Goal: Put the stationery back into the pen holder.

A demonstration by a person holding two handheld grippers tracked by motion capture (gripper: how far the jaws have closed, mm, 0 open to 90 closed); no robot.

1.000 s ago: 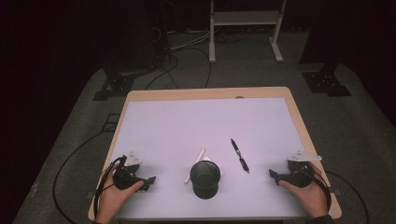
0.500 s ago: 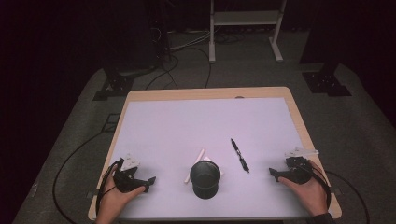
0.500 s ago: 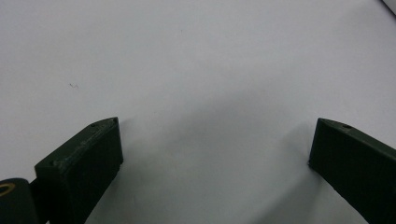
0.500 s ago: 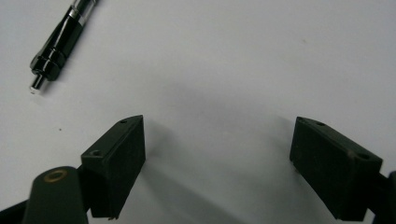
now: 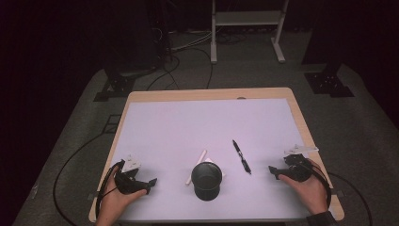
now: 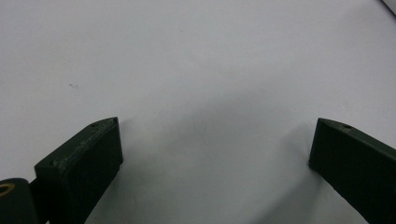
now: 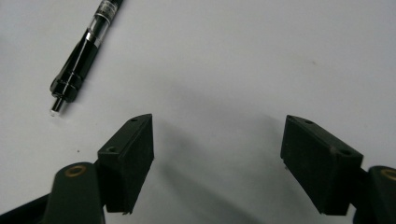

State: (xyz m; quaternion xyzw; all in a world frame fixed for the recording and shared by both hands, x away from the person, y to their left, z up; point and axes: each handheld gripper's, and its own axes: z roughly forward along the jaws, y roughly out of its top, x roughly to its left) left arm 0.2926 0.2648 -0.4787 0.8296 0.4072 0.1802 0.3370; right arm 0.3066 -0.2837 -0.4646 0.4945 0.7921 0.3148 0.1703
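Near pen (image 7: 84, 51), R claw (image 7: 217, 149) open, closing, empty, L claw (image 6: 212, 154) open, empty

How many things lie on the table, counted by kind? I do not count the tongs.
Pen: 1
Black cup: 1
White stick, beside the cup: 1
Total: 3

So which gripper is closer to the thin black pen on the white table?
The right. The right gripper sits just right of the thin black pen, jaws open, nothing between them. The left gripper is far across, beyond the round black cup.
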